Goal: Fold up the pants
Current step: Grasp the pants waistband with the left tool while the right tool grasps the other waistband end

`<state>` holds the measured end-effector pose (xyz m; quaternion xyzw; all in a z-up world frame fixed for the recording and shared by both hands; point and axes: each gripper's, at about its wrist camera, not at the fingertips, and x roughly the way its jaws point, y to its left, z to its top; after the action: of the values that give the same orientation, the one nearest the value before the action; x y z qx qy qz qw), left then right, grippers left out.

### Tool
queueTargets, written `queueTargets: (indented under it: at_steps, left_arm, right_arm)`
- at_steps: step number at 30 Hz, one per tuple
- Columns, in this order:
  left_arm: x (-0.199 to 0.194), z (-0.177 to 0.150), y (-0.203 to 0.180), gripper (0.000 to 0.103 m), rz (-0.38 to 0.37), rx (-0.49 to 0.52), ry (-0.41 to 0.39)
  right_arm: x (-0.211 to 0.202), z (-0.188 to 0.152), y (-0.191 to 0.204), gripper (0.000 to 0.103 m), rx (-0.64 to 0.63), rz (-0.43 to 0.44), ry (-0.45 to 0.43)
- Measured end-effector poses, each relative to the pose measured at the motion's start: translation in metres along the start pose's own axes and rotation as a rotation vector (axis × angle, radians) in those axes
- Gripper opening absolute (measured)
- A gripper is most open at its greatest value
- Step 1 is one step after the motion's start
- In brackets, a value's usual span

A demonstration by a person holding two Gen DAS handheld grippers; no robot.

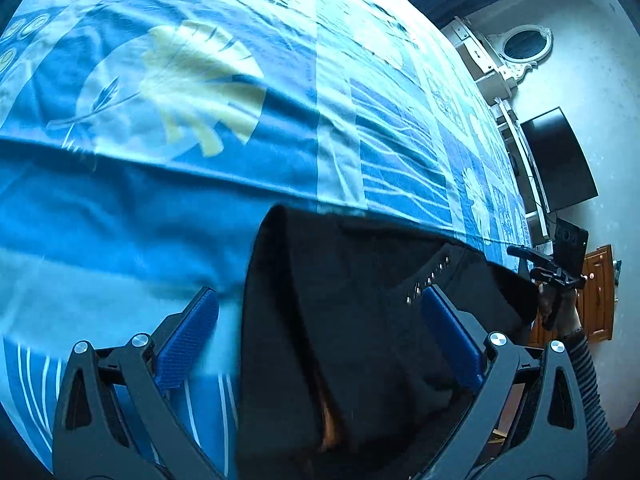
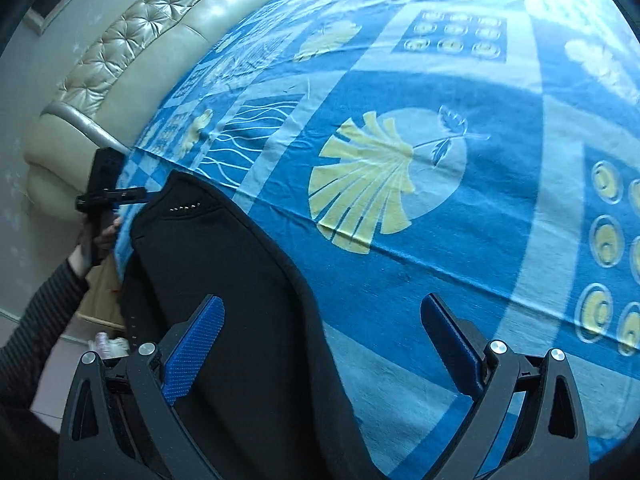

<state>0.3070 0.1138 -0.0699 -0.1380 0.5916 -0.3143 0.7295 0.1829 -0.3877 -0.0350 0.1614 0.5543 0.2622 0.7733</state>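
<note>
Black pants (image 1: 340, 304) lie bunched at the near edge of a bed, with a row of small metal studs (image 1: 430, 276) near one corner. My left gripper (image 1: 320, 320) hovers open above them, its blue pads (image 1: 200, 328) spread wide; the cloth lies between the fingers but is not pinched. In the right wrist view the pants (image 2: 224, 280) fill the lower left. My right gripper (image 2: 324, 328) is open over their right edge, one finger over black cloth and the other over the sheet. Each view shows the other gripper small at the side: the right (image 1: 552, 272), the left (image 2: 112, 196).
A blue bedsheet (image 1: 200, 200) with pale leaf prints covers the bed. A beige tufted headboard (image 2: 152, 40) runs along its far side. A dark screen (image 1: 560, 160), an oval mirror (image 1: 524, 44) and a wooden cabinet (image 1: 598, 292) stand past the bed's edge. Striped sleeves (image 2: 44, 320) hold the grippers.
</note>
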Motion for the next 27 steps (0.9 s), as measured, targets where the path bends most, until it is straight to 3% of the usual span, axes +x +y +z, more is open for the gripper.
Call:
queueTargets:
  at_steps: [4,5,8,9,10,13,15,22,24,27]
  left_arm:
    - [0.008,0.01,-0.001,0.1,0.004,0.01,0.007]
    - [0.01,0.012,-0.002,0.094,0.016,0.023,0.001]
    - [0.013,0.009,-0.006,0.047,0.078,0.073,0.013]
    - [0.014,0.008,-0.007,0.038,0.095,0.083,0.022]
    - [0.012,0.007,-0.005,0.034,0.091,0.085,0.027]
    - [0.011,0.006,-0.015,0.03,0.111,0.124,0.022]
    - [0.009,0.007,-0.022,0.021,0.119,0.142,0.007]
    - [-0.043,0.009,-0.04,0.02,0.047,0.15,-0.13]
    - [-0.06,0.003,-0.044,0.011,0.01,0.14,-0.167]
    - [-0.081,-0.013,-0.051,0.011,-0.039,0.13,-0.212]
  right_arm:
    - [0.012,0.003,-0.006,0.098,0.03,0.054,0.053]
    - [0.017,0.003,-0.006,0.098,0.037,0.047,0.075]
    - [0.031,0.003,0.001,0.089,0.004,0.033,0.14]
    - [0.036,0.001,0.008,0.06,-0.028,0.045,0.178]
    - [0.04,-0.001,0.011,0.023,-0.039,0.043,0.206]
    - [0.047,0.0,0.026,0.008,-0.095,-0.067,0.236]
    - [0.04,0.003,0.032,0.007,-0.12,-0.131,0.209]
    - [-0.026,0.008,0.067,0.007,-0.161,-0.227,-0.029]
    - [-0.047,-0.007,0.088,0.007,-0.194,-0.248,-0.09]
    - [-0.059,-0.029,0.118,0.007,-0.245,-0.274,-0.147]
